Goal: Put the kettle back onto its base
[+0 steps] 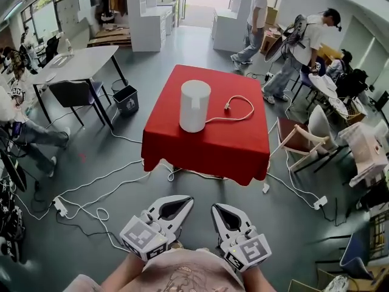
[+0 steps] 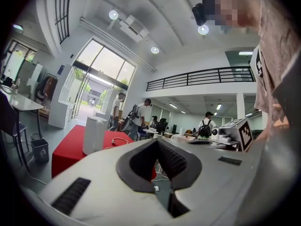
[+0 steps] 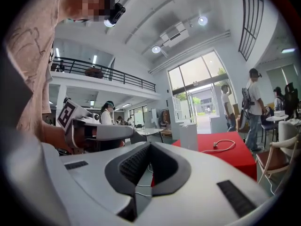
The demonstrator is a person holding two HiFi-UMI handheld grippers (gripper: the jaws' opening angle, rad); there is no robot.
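Red-clothed worktop [image 1: 213, 142] stands mid-floor in an open hall.

Kettle [image 1: 194, 105]: white, tall, upright, on the worktop, left of its middle and toward its far edge. White cord [image 1: 242, 105] loops over the cloth on the worktop's right half. 1 end runs to the kettle's foot and the plug [image 1: 228, 107] lies loose on the cloth. Whether a separate base sits under the kettle, cannot tell.

Left tongs [image 1: 182, 203] and right tongs [image 1: 219, 208]: both well short of the worktop's near edge, over grey floor [image 1: 298, 224]. They are held close to the person's body, side by side, tips aimed toward the worktop.
- Left tongs: jaws together at the tips, nothing between them.
- Right tongs: jaws together as well, nothing held.

Around the worktop:
- Black bin [image 1: 126, 99] on the floor off the left side.
- White cables [image 1: 103, 190] trail over the floor off the near-left corner, and more run under the near edge.
- White chair [image 1: 316, 132] off the right side.
- 2 people [image 1: 255, 17] stand beyond the far-right corner.
- Grey table [image 1: 79, 62] stands well apart, off the far-left corner.
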